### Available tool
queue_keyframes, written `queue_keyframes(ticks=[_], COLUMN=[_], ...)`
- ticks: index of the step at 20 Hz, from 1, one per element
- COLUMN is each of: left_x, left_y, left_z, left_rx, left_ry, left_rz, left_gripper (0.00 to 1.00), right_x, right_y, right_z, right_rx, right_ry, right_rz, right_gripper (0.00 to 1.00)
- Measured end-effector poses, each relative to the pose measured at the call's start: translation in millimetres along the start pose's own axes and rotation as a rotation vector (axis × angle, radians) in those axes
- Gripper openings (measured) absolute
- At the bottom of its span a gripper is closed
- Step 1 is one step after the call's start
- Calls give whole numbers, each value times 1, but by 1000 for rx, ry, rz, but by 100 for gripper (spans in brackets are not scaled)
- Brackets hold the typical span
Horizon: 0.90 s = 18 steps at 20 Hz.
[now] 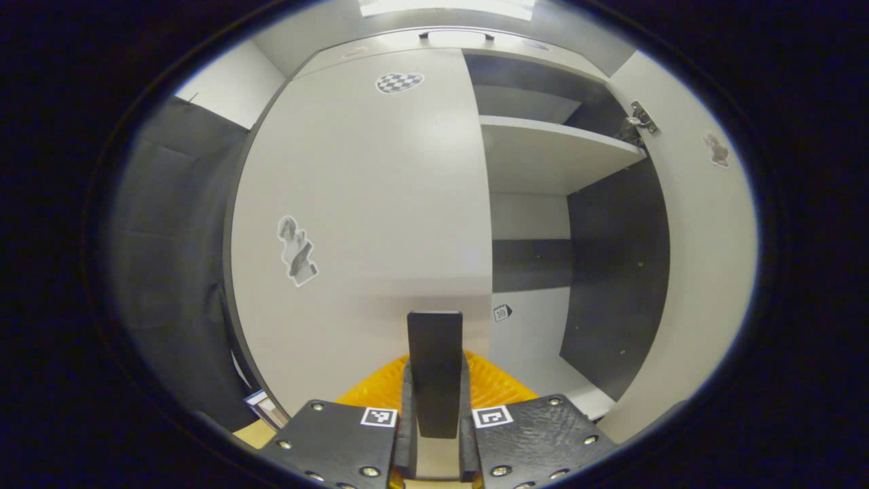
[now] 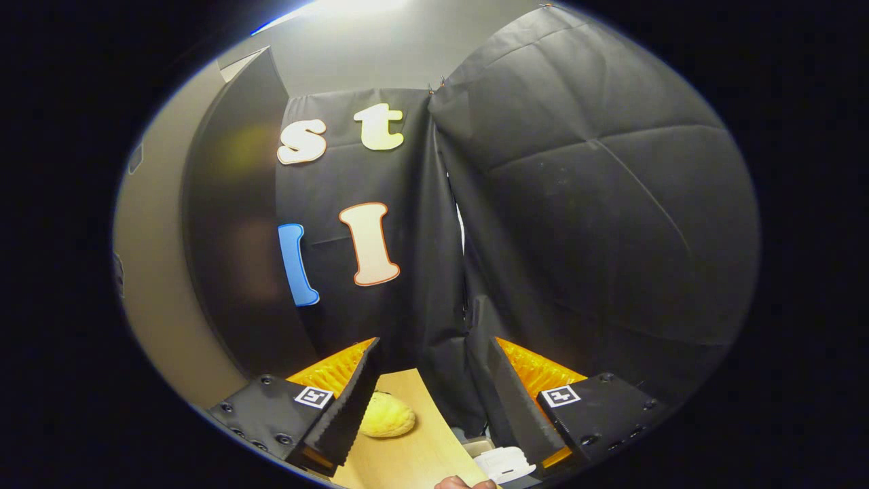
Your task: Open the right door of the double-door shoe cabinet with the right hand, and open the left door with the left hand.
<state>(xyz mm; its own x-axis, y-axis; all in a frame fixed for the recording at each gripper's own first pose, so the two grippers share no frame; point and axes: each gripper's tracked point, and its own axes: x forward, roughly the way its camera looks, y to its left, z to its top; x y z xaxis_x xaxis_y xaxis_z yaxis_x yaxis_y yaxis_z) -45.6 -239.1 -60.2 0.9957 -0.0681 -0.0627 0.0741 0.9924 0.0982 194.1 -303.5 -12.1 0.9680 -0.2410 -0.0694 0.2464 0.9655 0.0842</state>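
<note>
Left gripper view, bottom centre: left gripper [image 1: 435, 370] w/ fingers pressed together, nothing between them, tips right up near the closed white flat-panel left door [image 1: 360, 224], low on the panel & close to its inner edge. Can't tell if tips actually touch the door.

Beyond, right half of frame: white right door [image 1: 706, 272] already swung out, metal hinge [image 1: 638, 122] at upper right, dark cabinet interior w/ a white shelf [image 1: 550, 149] exposed. So right-hand step looks done; step in hand = left door.

How to do it well, as I judge it:
- No handle seen on the left door. The free edge by the centre gap is the only purchase. Work tips round that edge, or open the jaws & pinch the edge, then pull.
- Pull along an arc about the far-left hinge side, not straight back, else tips slip off.
- Keep the grip low & steady; slow start, since a catch may resist.

Right gripper view, bottom: right gripper [image 2: 428, 394] w/ jaws wide apart, holding nothing. Below it a light wooden board [image 2: 407, 448], w/ a yellow lumpy lemon-like object [image 2: 387, 415] on it near one finger. Farther off, a dark panel w/ pale edge [image 2: 224, 224] at left of frame; likely the opened right door, not sure. Keep this hand clear of the left door's swing.
</note>
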Motion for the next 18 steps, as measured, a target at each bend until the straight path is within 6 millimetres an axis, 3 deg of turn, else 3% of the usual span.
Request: queue_keyframes(ticks=[3,10,13,18], left_x=[3,-2,-6,-15], left_y=[0,0,0,2], left_z=[0,-1,-2,-4], left_rx=[7,12,-9,-30], left_ry=[2,-12,-16,-49], left_rz=[-15,-24,-25,-63], left_gripper=[8,7,7,7], right_x=[-3,-26,-39,-76], right_y=[7,18,26,40], right_z=[-1,4,-4,0], right_rx=[-28,-26,-26,-41], right_ry=[-4,-32,-17,-15], right_rz=[14,37,54,35], right_gripper=[93,93,95,92])
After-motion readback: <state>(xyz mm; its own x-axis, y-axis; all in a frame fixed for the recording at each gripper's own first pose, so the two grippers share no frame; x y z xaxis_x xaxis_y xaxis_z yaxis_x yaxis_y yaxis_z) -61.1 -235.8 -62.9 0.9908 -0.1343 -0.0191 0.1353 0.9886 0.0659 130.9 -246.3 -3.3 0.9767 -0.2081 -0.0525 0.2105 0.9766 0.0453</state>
